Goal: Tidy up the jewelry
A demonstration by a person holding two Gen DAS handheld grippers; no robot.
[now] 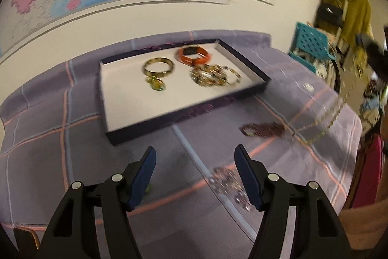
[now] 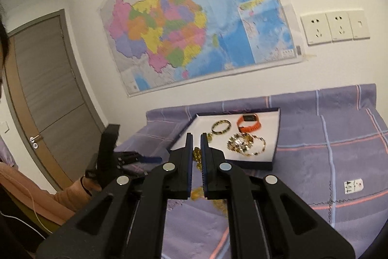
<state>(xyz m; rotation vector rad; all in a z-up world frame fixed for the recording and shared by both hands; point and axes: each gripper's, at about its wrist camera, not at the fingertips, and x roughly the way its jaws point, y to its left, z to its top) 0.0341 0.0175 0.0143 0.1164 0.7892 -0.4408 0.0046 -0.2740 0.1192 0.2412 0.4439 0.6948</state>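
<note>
so right gripper [image 2: 197, 137] is pinching a gold chain [image 2: 197, 154], hanging at frame center. left gripper [image 1: 195, 157] spread, empty. step: carrying chain to tray [image 2: 274, 157], center-right w/ bangle [image 2: 221, 127]. next prob: lower chain inside, release.

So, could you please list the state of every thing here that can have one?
Left gripper: open, empty.
Right gripper: shut on gold chain, chain hanging down.
Tray: lidless, partly filled.
Orange watch: lying in tray.
Gold bangle: lying flat in tray.
Door: closed.
</note>
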